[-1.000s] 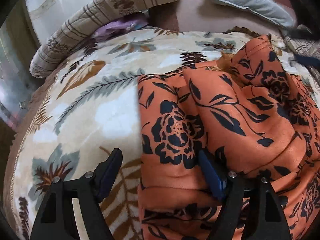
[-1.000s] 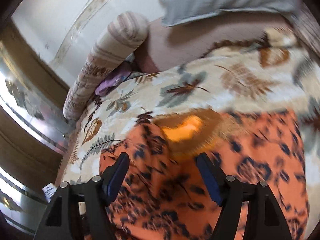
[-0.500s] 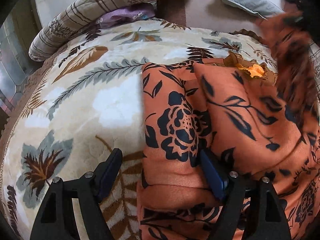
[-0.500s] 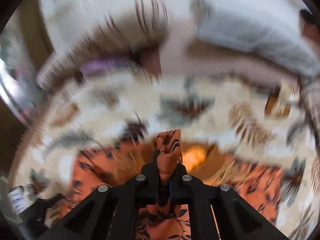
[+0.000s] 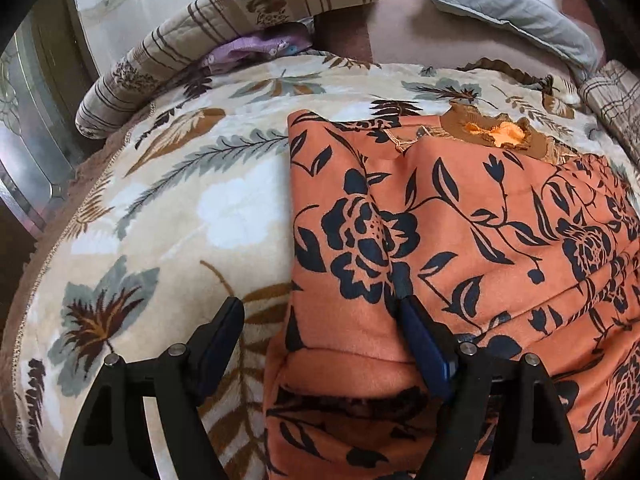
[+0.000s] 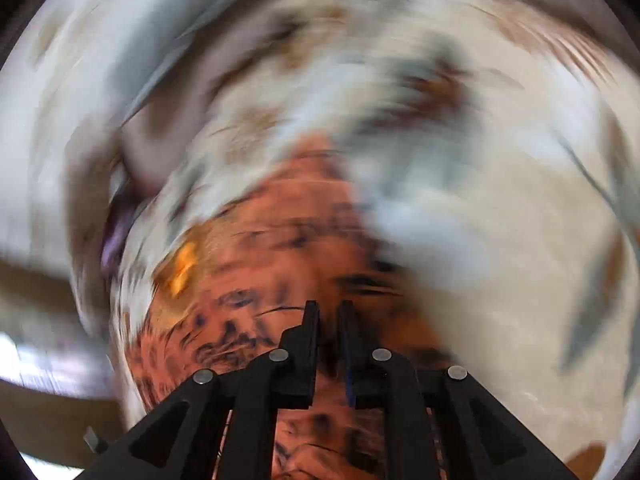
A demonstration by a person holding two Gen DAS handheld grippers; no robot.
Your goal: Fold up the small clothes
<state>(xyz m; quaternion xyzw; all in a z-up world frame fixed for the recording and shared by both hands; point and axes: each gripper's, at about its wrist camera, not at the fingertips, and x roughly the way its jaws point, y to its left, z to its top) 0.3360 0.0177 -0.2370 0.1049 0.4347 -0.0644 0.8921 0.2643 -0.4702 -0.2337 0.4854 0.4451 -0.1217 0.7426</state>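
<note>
My orange garment [image 5: 460, 248], printed with black flowers and leaves, lies partly folded on the right half of the floral blanket [image 5: 168, 216], its neckline toward the far edge; my left gripper [image 5: 320, 320] stands spread, one finger on blanket, the other on cloth, pinching nothing; the right wrist view is all blur, yet shows my right gripper [image 6: 328, 312] nearly pressed together, jaws just parting; cloth between them I cannot tell; only the left view shows the striped bolster [image 5: 224, 28] and grey pillow [image 5: 508, 12] at the far edge.
</note>
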